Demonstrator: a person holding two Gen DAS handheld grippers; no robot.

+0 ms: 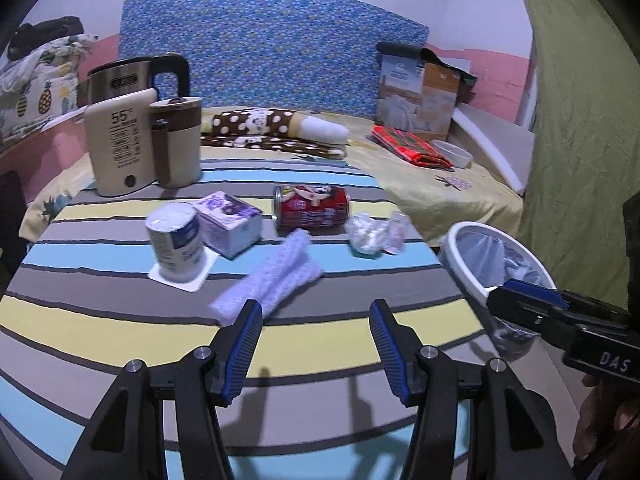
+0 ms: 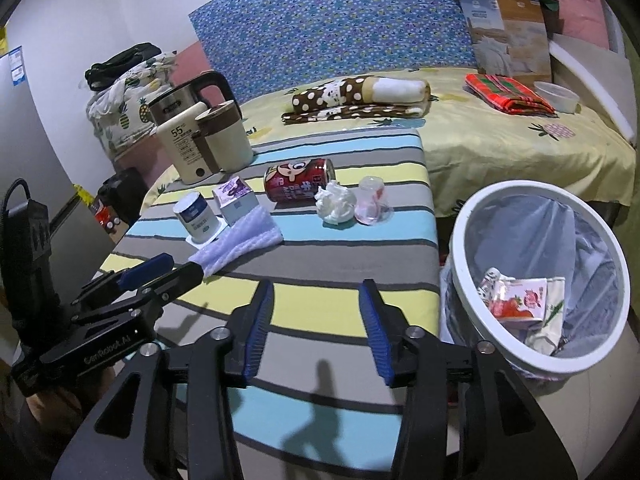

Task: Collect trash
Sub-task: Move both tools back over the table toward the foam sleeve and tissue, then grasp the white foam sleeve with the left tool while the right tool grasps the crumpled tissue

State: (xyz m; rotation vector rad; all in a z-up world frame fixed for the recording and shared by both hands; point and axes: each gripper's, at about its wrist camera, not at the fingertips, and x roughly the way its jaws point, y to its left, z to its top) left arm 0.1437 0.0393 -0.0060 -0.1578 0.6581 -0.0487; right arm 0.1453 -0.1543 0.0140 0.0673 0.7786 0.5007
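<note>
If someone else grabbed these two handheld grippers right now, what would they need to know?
Left gripper: open, empty, above the striped table, pointing at the purple wrap.
Right gripper: open, empty, over the table's near edge beside the bin.
Done: a strawberry carton and other wrappers lie in the bin.
Left on the table: yogurt cup, purple box, the wrap, red can on its side, crumpled tissue, clear plastic cup.
The kettle and mug at the back do not look like trash.
</note>
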